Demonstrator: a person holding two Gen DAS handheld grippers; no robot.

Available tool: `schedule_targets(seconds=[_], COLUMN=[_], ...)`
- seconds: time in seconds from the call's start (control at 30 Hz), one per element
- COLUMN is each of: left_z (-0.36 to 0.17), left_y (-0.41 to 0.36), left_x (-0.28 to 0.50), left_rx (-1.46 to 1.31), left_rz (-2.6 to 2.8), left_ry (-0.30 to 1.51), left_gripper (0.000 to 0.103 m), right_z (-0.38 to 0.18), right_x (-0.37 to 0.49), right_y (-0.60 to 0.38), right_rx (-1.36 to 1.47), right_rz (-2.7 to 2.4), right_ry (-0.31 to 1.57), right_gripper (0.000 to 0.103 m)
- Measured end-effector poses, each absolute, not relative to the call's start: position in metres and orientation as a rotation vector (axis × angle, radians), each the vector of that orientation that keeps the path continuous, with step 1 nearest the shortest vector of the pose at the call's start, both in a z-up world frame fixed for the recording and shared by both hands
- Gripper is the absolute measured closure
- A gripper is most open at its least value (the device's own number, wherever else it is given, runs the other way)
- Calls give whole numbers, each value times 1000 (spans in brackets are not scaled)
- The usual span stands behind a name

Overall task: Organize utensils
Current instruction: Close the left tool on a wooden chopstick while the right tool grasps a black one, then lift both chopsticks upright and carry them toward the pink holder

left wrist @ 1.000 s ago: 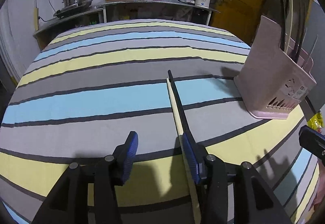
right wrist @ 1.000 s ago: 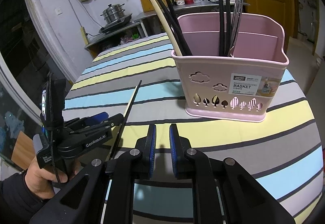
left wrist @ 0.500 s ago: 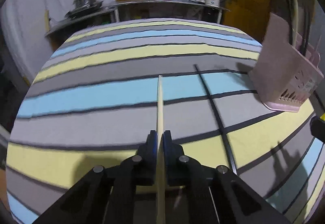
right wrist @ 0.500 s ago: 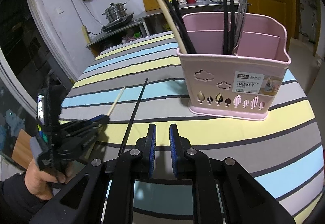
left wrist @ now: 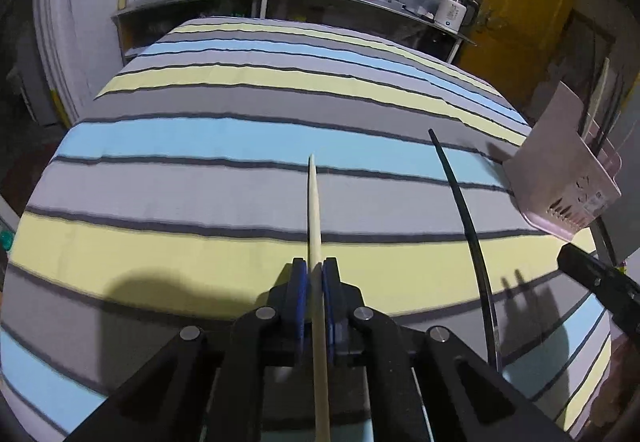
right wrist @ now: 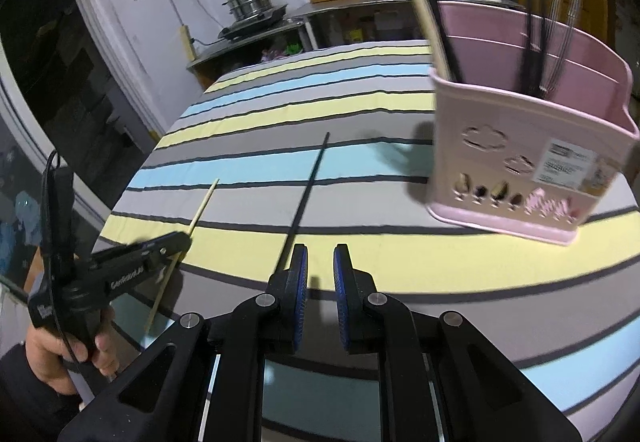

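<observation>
Nearest us, our left tool (left wrist: 315,274) is clamped on the pale chopstick (left wrist: 314,201), which points toward the worktop's (left wrist: 200,145) far edge. Our right tool (right wrist: 320,262) holds nothing, its jaws narrowly apart, beside the black chopstick (right wrist: 306,193) lying on the striped cloth. Farther, near the right edge, stands the pink basket (right wrist: 520,145) of utensils.

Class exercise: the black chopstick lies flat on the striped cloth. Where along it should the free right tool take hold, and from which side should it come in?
Grip the black chopstick near its close end, just left of the open right tool. It is thin, straight and flat on the cloth, so probably come from above with the pads either side of its width. The far tip points toward the pink basket, so a near-end hold likely leaves length to drop in.
</observation>
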State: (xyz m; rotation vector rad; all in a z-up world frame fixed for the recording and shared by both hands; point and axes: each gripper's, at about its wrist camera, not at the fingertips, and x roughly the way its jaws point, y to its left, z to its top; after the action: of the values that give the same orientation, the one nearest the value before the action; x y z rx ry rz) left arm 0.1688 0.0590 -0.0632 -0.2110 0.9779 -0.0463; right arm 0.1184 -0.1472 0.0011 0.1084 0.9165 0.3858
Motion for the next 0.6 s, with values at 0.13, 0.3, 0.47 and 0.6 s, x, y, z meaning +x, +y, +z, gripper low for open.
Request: schedule_targets(seconds=[0.13,0.3,0.47,0.6], left_z=[-65,-66,-67,-67], left_y=[57,54,52,50], left_x=[191,214,222,220], left_rx=[-178,-119,-72,-48], left_rz=[-67,-88,-104,-97], left_ry=[977,974,961,947], left_gripper=[92,91,91,95], right_z=[-2,-7,-14,-22], right_x=[126,141,154,166], right_y=[-136,-122,-109,-101], right_rx=[87,67,54,46], right_rz=[396,399,397,396], right_ry=[923,937,955,973], right_gripper=[90,90,90,90])
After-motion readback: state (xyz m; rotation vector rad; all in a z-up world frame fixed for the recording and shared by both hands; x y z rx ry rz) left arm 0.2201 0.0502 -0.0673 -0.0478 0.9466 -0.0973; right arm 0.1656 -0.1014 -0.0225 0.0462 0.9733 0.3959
